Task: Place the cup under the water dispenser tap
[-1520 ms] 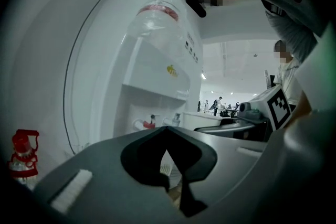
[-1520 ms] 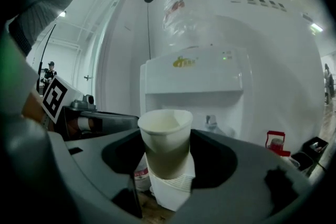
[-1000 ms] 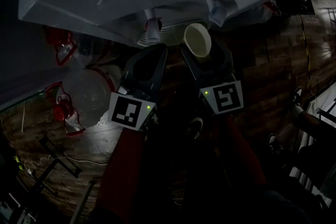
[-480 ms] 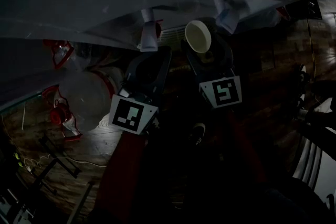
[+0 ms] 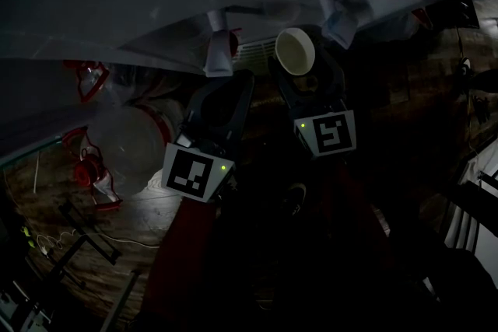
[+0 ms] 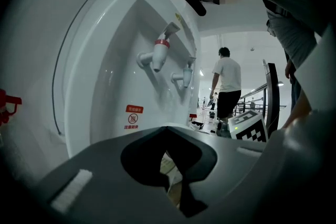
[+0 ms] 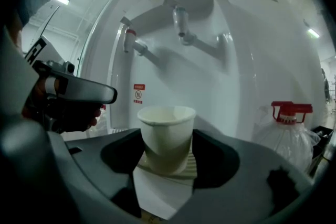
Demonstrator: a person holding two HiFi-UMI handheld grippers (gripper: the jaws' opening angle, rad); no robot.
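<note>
A white paper cup [image 7: 166,134] stands upright between my right gripper's [image 7: 166,150] jaws, which close on its lower sides. The cup's base is over the dispenser's ribbed drip tray [image 7: 168,174]. Above it hang the red tap [image 7: 128,42] and the second tap [image 7: 181,21]. In the dark head view the cup [image 5: 295,50] lies between the two taps [image 5: 220,50] [image 5: 336,23], in my right gripper [image 5: 302,78]. My left gripper [image 5: 232,83] [image 6: 167,129] is shut and empty, pointing at the dispenser's front below the red tap [image 6: 159,52].
Large water bottles [image 5: 124,140] with red handles lie at the dispenser's left. One bottle [image 7: 286,134] shows to the right of the cup. A person [image 6: 227,86] walks in the background. A cable [image 5: 54,245] lies on the wooden floor.
My right gripper has come down a little with the cup in front of the dispenser. The left gripper has stayed where it was.
</note>
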